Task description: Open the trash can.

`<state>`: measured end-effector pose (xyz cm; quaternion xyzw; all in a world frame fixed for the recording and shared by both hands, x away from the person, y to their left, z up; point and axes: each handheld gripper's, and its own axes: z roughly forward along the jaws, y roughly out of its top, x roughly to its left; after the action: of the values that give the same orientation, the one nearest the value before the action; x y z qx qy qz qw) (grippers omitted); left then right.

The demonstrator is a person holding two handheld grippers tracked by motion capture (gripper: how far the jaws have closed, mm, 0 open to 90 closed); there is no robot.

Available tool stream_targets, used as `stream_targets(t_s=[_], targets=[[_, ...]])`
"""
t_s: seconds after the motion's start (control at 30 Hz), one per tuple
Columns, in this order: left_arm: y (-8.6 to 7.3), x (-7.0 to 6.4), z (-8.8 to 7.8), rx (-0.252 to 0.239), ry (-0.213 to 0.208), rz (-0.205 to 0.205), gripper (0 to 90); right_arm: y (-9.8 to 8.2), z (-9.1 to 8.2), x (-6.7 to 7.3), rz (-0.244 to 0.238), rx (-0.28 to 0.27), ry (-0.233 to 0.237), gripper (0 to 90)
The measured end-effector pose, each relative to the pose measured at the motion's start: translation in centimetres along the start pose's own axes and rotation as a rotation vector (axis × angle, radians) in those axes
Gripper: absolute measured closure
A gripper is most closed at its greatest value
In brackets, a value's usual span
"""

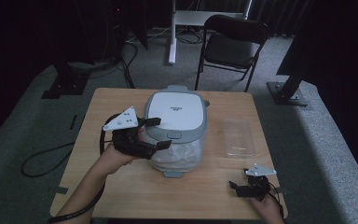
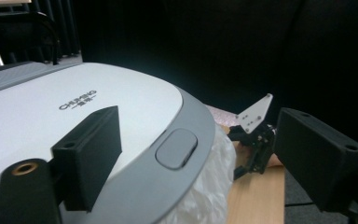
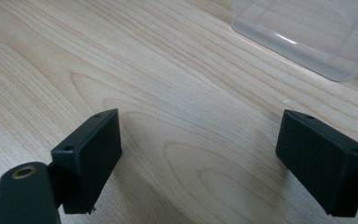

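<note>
A rice cooker stands mid-table, its white lid (image 1: 175, 109) (image 2: 74, 116) rimmed in grey, with a grey latch button (image 1: 173, 135) (image 2: 177, 148) at the front. Crinkled white plastic (image 1: 179, 154) (image 2: 200, 196) wraps its body. My left gripper (image 1: 158, 133) (image 2: 198, 126) is at the lid's front-left corner, open. One jaw hovers over the white top and the other hangs clear beyond the rim, so the lid's front edge lies between them. My right gripper (image 1: 235, 188) (image 3: 200, 135) rests low over the table's front right, open, with bare wood between its jaws.
A clear plastic container (image 1: 238, 136) (image 3: 307, 32) lies on the wooden table (image 1: 121, 186) to the right of the cooker, just beyond my right gripper. Behind the table stand a black folding chair (image 1: 230, 44) and a white stand (image 1: 171, 32). A cable (image 1: 42, 161) loops on the floor at left.
</note>
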<state>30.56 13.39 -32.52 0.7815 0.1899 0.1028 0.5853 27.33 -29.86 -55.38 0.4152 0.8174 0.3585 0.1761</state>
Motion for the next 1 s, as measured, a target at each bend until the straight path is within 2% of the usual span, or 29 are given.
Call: stream_targets(t_s=[0.1,0.13,0.2,0.23,0.33,0.43,0.47,0.5,0.53,0.57,0.67,0.7,0.73,0.77,0.8,0.9,1.0], targets=[[-0.2,0.2,0.7,-0.003,-0.003,-0.008,20.0,0.0,0.0,0.0,0.002,-0.001,0.0,13.5],[-0.3,0.3,0.9,0.0,0.003,-0.012,27.3,0.0,0.0,-0.1,0.004,-0.002,0.001,13.5],[-0.5,0.4,1.2,-0.006,0.016,-0.014,31.8,0.0,0.0,-0.1,0.006,-0.003,0.003,13.5],[-0.6,0.5,1.4,-0.006,0.015,-0.012,40.2,0.0,0.0,-0.1,0.003,-0.002,0.0,14.0],[-0.8,0.4,1.7,-0.023,0.024,0.036,57.9,0.0,0.0,-0.1,0.003,-0.003,0.0,14.0],[-1.0,0.3,1.8,-0.034,0.011,0.045,73.7,0.0,0.0,-0.1,0.004,-0.003,-0.001,14.0],[-1.1,0.0,2.0,-0.036,0.018,0.059,83.9,0.0,0.0,-0.1,0.001,-0.002,-0.003,13.9],[-1.1,0.0,2.1,-0.037,0.004,0.05,86.1,0.0,0.0,-0.1,0.001,-0.002,-0.004,14.0],[-1.0,-0.1,2.1,-0.028,0.01,0.053,89.1,0.0,0.0,-0.1,0.001,-0.002,-0.004,14.0],[-1.0,-0.2,2.2,-0.015,0.033,0.066,89.6,0.0,0.0,-0.1,0.002,-0.002,-0.003,14.0],[-1.2,-0.4,2.4,-0.005,0.004,0.069,90.0,0.0,0.0,-0.1,0.003,-0.002,-0.004,14.0],[-1.2,-0.6,2.6,0.007,0.029,0.083,90.0,0.0,0.0,-0.1,0.003,-0.002,-0.004,14.0],[-1.2,-0.6,2.7,0.014,0.028,0.083,90.0,0.0,0.0,-0.1,0.003,-0.002,-0.004,14.0],[-1.3,-0.5,2.7,0.01,0.015,0.075,90.0,0.0,0.0,-0.1,0.003,-0.002,-0.004,14.0],[-1.4,-0.5,2.8,0.008,0.025,0.077,90.0,0.0,0.0,-0.1,0.005,-0.002,-0.004,14.0],[-1.6,-0.3,2.9,0.008,0.017,0.077,90.0,0.0,0.0,-0.1,0.005,-0.002,-0.004,14.0],[-1.5,-0.4,2.9,0.008,0.032,0.09,90.0,0.0,0.0,-0.1,0.006,-0.002,-0.004,14.0]])
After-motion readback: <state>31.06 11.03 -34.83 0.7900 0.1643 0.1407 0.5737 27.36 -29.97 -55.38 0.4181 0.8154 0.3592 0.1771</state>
